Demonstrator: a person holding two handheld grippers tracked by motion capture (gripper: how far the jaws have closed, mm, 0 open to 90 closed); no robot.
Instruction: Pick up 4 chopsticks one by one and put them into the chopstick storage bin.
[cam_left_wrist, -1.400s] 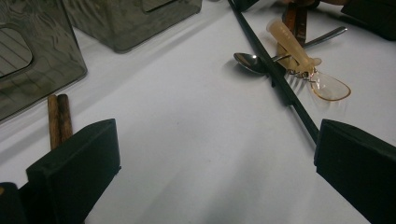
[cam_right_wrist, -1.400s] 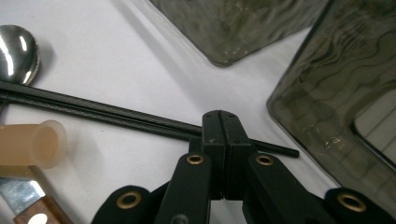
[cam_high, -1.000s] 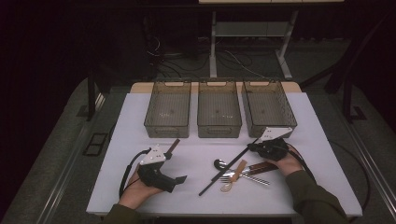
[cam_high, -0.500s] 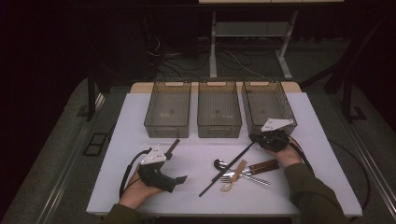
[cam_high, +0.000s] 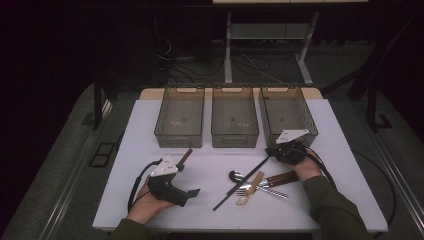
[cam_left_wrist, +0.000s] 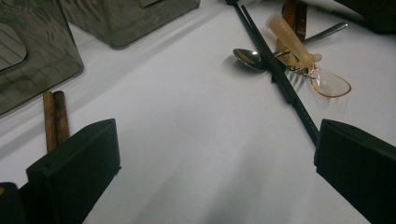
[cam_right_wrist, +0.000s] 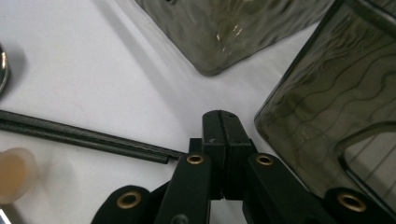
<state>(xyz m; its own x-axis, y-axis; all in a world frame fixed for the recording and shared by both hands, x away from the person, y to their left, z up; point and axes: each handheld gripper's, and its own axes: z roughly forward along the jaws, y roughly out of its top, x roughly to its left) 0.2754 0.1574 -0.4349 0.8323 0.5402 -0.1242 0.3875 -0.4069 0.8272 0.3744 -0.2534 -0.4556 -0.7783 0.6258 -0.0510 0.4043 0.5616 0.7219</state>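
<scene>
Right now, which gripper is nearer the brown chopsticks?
Left. The left gripper sits just below the brown chopsticks, which lie beside its jaw. The right gripper is across the table by the black chopsticks.

High overhead view; two close, perhaps table-level views sharing black chopsticks.

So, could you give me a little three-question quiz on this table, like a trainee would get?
1. How many see-through bins stand in a row at the far side of the table?
2. True or false: the jaws of the left hand-held gripper are shut.
3. What lies right beside the tip of the right hand-held gripper? A) black chopsticks B) a cup C) a plate

Key: 1) three; 2) false, they stand wide open; 3) A.
</scene>
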